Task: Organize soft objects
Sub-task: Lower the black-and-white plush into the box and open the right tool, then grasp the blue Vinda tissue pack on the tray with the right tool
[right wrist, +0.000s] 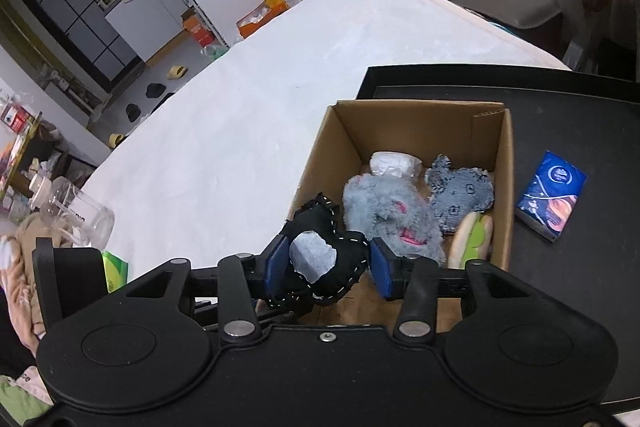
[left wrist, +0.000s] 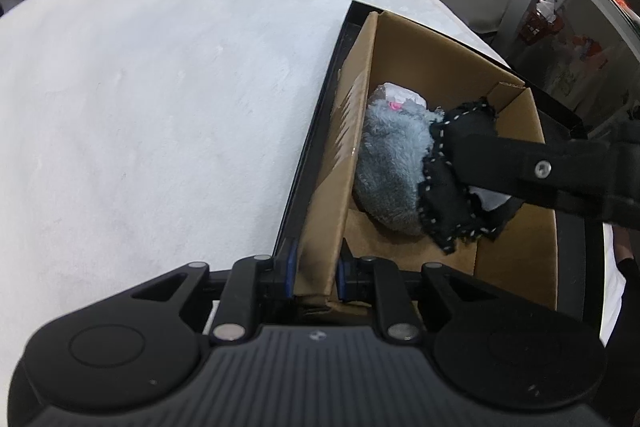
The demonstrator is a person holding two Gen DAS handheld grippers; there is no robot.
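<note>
An open cardboard box [left wrist: 440, 67] [right wrist: 420, 123] stands on a black tray [right wrist: 560, 131]. Inside lie a grey fluffy plush [left wrist: 388, 163] [right wrist: 384, 211], a white wrapped bundle [right wrist: 394, 163], a blue denim toy [right wrist: 460, 195] and a burger-like plush [right wrist: 472, 239]. My left gripper [left wrist: 317, 267] is shut on the box's near left wall. My right gripper [right wrist: 329, 265] [left wrist: 460, 167] reaches over the box, open. A black stitched toy [right wrist: 320, 239] [left wrist: 444, 211] with a white patch sits between its blue pads, against the left one; a thin gap shows at the right one.
The tray rests on a white mattress [right wrist: 280, 67] that spreads left and far. A blue tissue pack [right wrist: 551, 201] lies on the tray right of the box. A clear glass jar [right wrist: 76, 215] and a green packet [right wrist: 114, 271] are at the near left.
</note>
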